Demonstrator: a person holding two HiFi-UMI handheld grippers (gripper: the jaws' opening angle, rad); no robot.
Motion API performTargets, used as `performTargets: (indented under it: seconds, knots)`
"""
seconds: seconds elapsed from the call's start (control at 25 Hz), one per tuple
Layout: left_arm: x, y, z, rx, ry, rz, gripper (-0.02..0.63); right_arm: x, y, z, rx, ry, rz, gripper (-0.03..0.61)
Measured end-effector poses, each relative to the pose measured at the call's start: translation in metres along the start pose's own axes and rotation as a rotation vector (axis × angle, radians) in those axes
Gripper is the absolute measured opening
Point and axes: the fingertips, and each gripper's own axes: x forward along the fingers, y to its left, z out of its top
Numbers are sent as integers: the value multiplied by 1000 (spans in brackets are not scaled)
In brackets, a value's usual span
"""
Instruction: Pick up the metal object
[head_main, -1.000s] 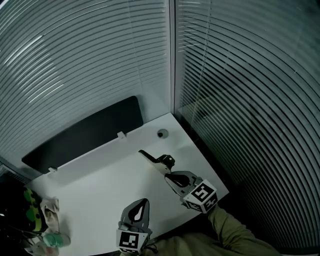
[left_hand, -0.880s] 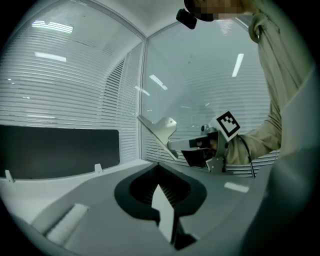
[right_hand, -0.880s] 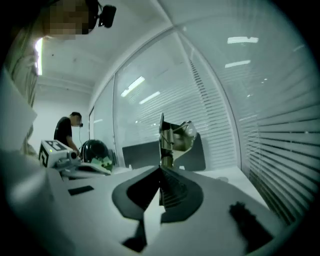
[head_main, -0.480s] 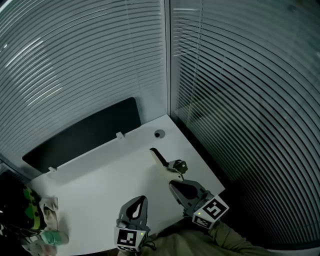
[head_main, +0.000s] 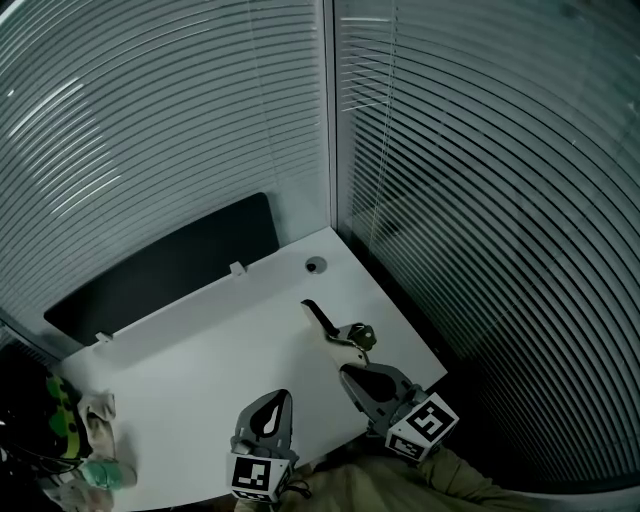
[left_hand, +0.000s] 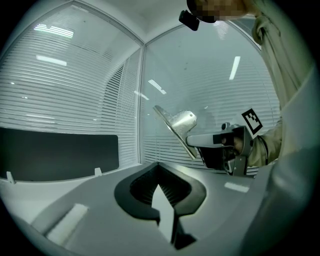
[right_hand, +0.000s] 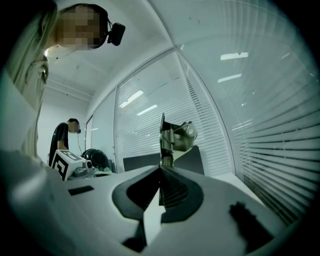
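Observation:
The metal object is a flat light plate with a dark tip and a small knobbed bracket on one side. My right gripper is shut on its near end and holds it up over the right part of the white table. In the right gripper view the metal object stands upright out of the closed right gripper. My left gripper sits shut and empty near the table's front edge. Its own view shows the left gripper, with the metal object held aloft by the right gripper.
A black panel runs along the table's back edge, with a small round cable hole near the corner. Glass walls with blinds close in behind and to the right. A cloth and green items lie at the far left. A person stands far off.
My right gripper has pulled back toward me and to the right with the metal object in it, most of this in the first half second. The left gripper has stayed put.

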Motion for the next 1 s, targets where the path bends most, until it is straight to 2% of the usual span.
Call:
performTargets:
  seconds: [0.12,0.32,0.84,1.0]
  knots:
    - [-3,-1,6,-7,-19,-8,6,-1,4,6,-10,0,1,5]
    - [-4,-1,5,-23,7,6,6,-2,7,9,-13,3,7,5]
    - [-1,-3,3,14,-5,-24,6,-1,9,10,-27,20,20,5]
    - [-1,-2,7,-8,-13,-14,6,0,11,8,-31,20,23,5]
